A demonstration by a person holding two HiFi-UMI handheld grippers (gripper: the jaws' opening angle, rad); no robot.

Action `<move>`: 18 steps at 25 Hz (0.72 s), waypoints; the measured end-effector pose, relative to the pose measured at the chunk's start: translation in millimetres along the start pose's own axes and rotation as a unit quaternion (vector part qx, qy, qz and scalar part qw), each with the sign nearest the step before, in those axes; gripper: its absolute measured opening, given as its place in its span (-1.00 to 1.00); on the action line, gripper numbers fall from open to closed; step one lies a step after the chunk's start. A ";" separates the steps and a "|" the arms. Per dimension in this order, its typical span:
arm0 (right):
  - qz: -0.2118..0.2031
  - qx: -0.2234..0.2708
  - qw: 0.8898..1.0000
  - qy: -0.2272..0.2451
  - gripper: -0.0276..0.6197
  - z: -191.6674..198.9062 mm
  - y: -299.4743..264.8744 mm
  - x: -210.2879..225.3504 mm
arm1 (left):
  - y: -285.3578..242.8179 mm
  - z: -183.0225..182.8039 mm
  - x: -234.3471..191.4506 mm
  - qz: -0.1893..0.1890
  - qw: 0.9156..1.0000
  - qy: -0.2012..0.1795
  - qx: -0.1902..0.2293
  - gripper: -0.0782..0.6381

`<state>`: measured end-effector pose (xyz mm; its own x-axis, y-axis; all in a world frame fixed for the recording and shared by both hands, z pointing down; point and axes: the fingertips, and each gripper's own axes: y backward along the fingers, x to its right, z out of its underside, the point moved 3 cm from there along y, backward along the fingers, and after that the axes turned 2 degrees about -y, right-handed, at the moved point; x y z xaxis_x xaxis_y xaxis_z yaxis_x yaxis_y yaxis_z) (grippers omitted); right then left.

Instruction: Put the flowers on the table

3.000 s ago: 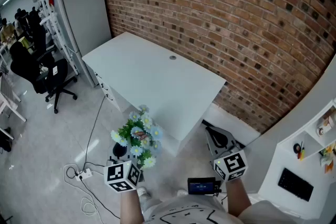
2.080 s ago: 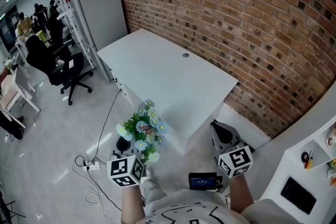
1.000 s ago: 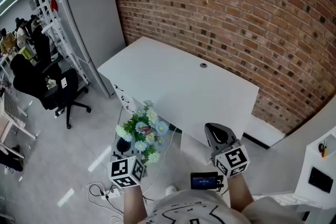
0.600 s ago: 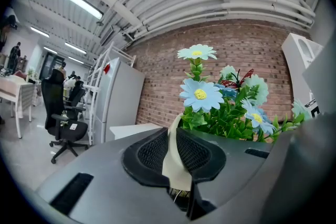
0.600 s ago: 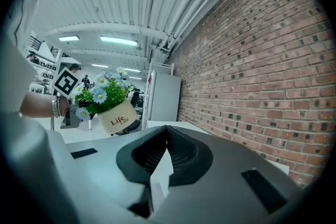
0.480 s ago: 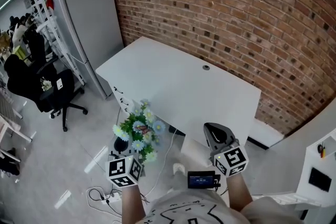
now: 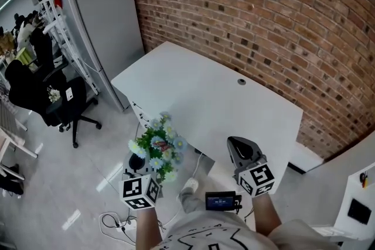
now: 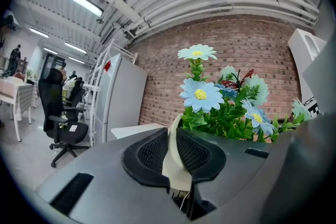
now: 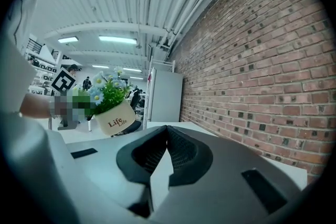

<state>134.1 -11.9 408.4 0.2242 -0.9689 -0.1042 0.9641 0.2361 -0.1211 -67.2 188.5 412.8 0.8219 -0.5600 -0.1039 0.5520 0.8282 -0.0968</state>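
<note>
A bunch of blue and white artificial flowers (image 7: 157,147) in a cream pot hangs over the floor just short of the white table's (image 7: 205,96) near edge. My left gripper (image 8: 176,139) is shut on the pot's rim (image 8: 171,161), with the blooms (image 8: 220,105) rising beyond the jaws. My right gripper (image 7: 242,151) is held level beside the table's near corner, shut with nothing in it. In the right gripper view its jaws (image 9: 167,136) meet at the tip, and the flower pot (image 9: 112,119) shows to the left.
A brick wall (image 7: 281,20) runs behind the table. A grey panel (image 7: 108,26) and white rack (image 7: 55,14) stand at the left, with a black office chair (image 7: 53,105). Cables and a power strip (image 7: 114,221) lie on the floor by my feet.
The view has advanced toward the table, which now lies closer and more central. The flowers stay held in the left gripper; the right gripper stays shut and empty.
</note>
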 end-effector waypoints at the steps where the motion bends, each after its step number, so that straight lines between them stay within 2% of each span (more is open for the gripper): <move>1: 0.002 -0.001 1.000 -0.004 -0.86 1.5 -7.7 2.9 | -7.9 0.6 -2.1 0.003 1.000 -0.002 -0.003 -0.62; 9: 0.019 -0.012 1.000 -0.021 -0.86 7.4 -77.3 31.6 | -91.2 -4.7 -24.0 0.029 0.999 -0.011 -0.019 -0.62; 18: 0.064 -0.012 0.997 -0.041 -0.86 9.7 -144.8 83.7 | -199.2 -12.2 -31.2 0.076 0.996 -0.033 -0.037 -0.62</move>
<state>14.7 -127.9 426.8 0.3566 -0.9334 -0.0395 0.9235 0.3585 -0.1365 -204.5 40.7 423.2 0.9043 -0.4230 -0.0577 0.4100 0.8982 -0.1585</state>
